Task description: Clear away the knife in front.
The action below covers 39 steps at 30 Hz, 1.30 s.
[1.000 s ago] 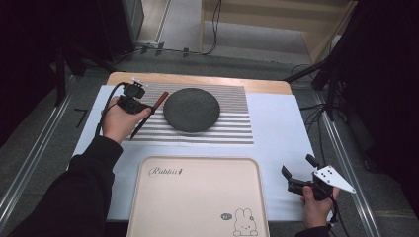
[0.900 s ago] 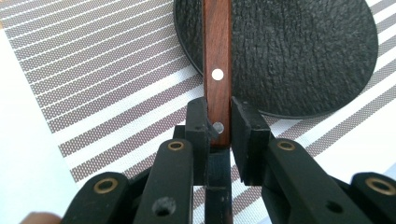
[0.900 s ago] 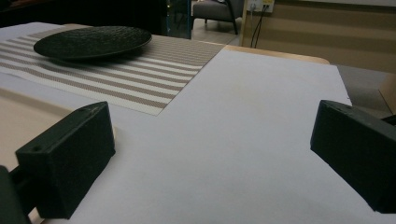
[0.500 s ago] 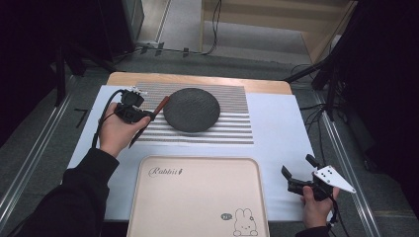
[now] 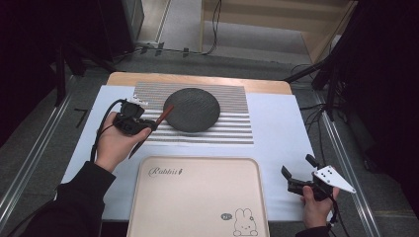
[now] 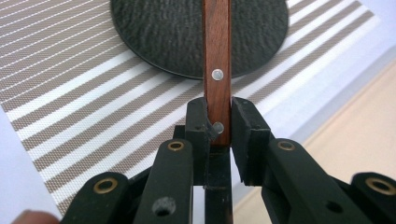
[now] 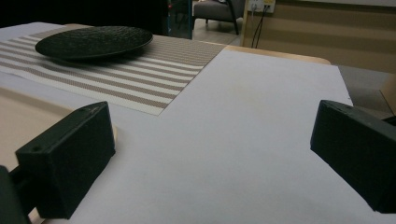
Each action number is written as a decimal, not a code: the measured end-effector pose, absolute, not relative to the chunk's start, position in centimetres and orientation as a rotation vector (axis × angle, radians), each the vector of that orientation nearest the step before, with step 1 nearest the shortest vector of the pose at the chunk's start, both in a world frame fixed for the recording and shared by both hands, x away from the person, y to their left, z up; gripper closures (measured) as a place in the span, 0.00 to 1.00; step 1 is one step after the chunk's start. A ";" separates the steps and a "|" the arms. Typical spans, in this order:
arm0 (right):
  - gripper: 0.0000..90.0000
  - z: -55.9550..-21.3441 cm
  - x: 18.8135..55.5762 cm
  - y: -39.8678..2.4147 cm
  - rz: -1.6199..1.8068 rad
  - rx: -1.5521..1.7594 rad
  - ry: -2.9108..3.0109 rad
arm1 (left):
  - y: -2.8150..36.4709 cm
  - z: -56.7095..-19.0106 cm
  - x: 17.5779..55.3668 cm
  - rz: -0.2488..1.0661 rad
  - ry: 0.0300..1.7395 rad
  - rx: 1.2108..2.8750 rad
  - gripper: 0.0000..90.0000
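My left gripper is shut on a wooden-handled utensil and holds it over the striped placemat. In the left gripper view the jaws clamp the riveted brown handle, which points out over the rim of the dark round plate. A dark part of the utensil runs back under the jaws. The plate sits in the middle of the placemat. My right gripper rests at the near right on the white cover, open and with nothing between its jaws.
A beige tray with a rabbit drawing lies at the near edge between the two hands. The white table cover shows to the right of the placemat. Cables and dark stands surround the table.
The left hand has drawn the utensil toward the near edge and slightly right, still gripped. The right gripper has stayed put.
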State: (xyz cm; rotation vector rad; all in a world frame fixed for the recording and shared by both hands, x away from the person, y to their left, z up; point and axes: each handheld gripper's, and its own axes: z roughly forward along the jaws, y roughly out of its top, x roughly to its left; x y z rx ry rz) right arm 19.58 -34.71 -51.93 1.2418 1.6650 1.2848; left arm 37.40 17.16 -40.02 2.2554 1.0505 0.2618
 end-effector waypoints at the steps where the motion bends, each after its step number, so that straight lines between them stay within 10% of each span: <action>1: 0.00 -51.9 19.6 -34.7 1.285 1.242 1.665 | 17.1 -40.0 37.1 0.264 1.045 2.252 0.86; 39: 0.00 -51.9 19.6 -34.6 1.272 1.229 1.685 | 17.1 -43.0 28.2 0.158 0.985 2.208 0.86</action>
